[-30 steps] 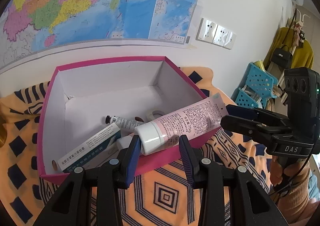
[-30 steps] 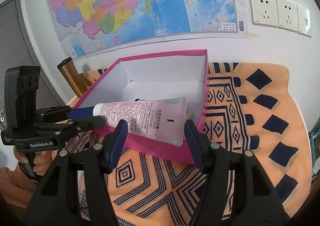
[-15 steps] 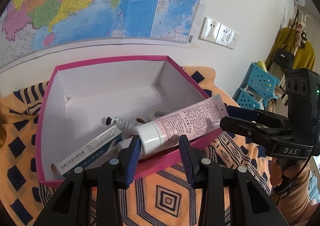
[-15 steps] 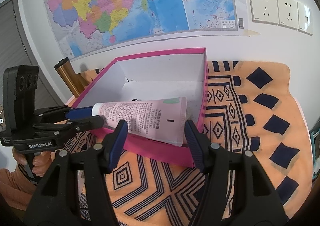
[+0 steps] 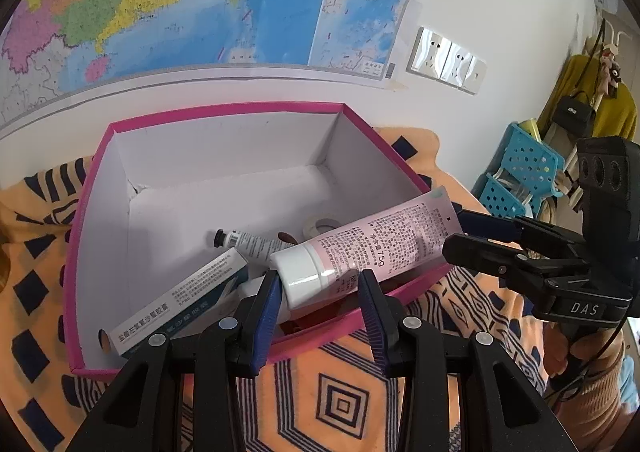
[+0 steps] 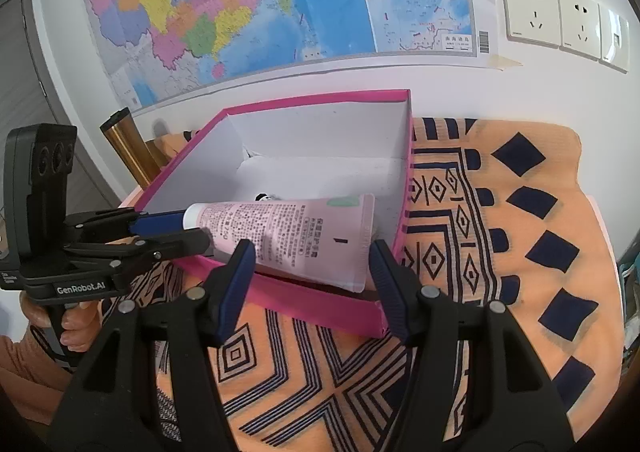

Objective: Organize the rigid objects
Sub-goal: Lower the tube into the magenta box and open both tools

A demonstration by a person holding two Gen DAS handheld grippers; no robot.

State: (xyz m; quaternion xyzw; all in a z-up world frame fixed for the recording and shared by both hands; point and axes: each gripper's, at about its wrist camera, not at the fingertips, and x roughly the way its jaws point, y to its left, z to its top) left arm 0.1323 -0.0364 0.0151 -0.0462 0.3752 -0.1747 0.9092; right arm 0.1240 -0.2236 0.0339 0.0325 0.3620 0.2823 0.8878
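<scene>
A pink tube with a white cap lies across the near rim of the pink box, cap end inside. It also shows in the right wrist view over the box. My left gripper is open, its jaws either side of the cap end, not clamping it. My right gripper is open, its jaws either side of the tube's flat end. Inside the box lie a white-and-teal carton, a small dark-capped tube and a tape roll.
The box sits on an orange cloth with dark blue patterns. A gold cylinder stands left of the box. Blue plastic baskets stand at the right. A map and wall sockets are behind.
Both grippers and the tube have stayed nearly in place over the box rim. The views shifted only slightly.
</scene>
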